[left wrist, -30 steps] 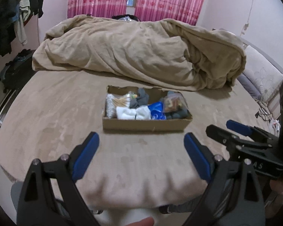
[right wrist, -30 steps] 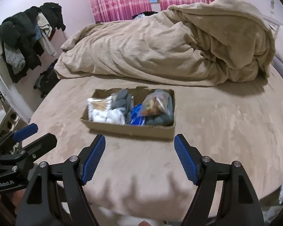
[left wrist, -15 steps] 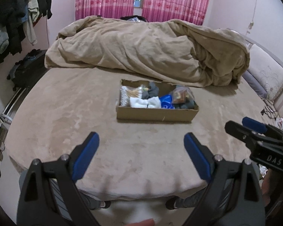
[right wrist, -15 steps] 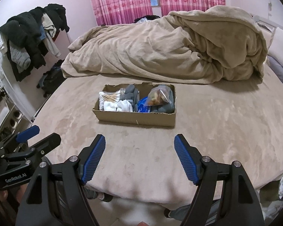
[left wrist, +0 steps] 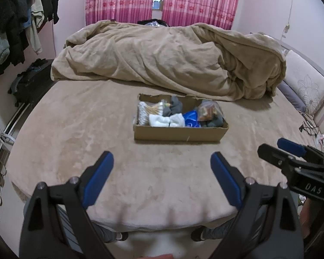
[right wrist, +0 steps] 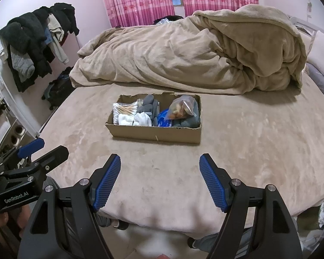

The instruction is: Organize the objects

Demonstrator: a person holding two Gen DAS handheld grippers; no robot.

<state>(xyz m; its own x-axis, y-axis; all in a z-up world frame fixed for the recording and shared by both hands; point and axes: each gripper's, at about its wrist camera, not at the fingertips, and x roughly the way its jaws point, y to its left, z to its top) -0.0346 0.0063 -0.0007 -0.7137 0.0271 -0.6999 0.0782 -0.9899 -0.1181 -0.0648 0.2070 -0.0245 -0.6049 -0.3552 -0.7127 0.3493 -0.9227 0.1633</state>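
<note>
- Left wrist view: left gripper (left wrist: 162,178) held over the near edge of the bed (left wrist: 75,129), its blue pads (left wrist: 99,178) spread wide with nothing between them; the right gripper (left wrist: 291,157) shows at the right margin.
- Right wrist view: right gripper (right wrist: 159,178) likewise spread and empty, above the same near edge; the left gripper (right wrist: 34,153) shows at the left margin.
- Box (right wrist: 155,132): an open cardboard tray on the mid-bed, well apart from both tools, directly ahead of them.
- Contents, left to right: swabs (right wrist: 127,109) in a clear pack; white socks (right wrist: 136,119) in front; grey gloves (right wrist: 149,105) behind; a blue packet (right wrist: 163,118); a clear bag (right wrist: 183,108) of brownish items lying on a grey cloth (right wrist: 189,122).
- Behind the box: a crumpled tan duvet (right wrist: 183,54).
- Step, as judged: everything visible sits inside the box and no loose item lies on the bed, so the sorting appears either complete or not begun; which one cannot be told.
- Next move, as judged: any pick calls for a forward reach to the box, the jaws lowered over a single item; the soft socks and the slack bag will deform under the pads.
</note>
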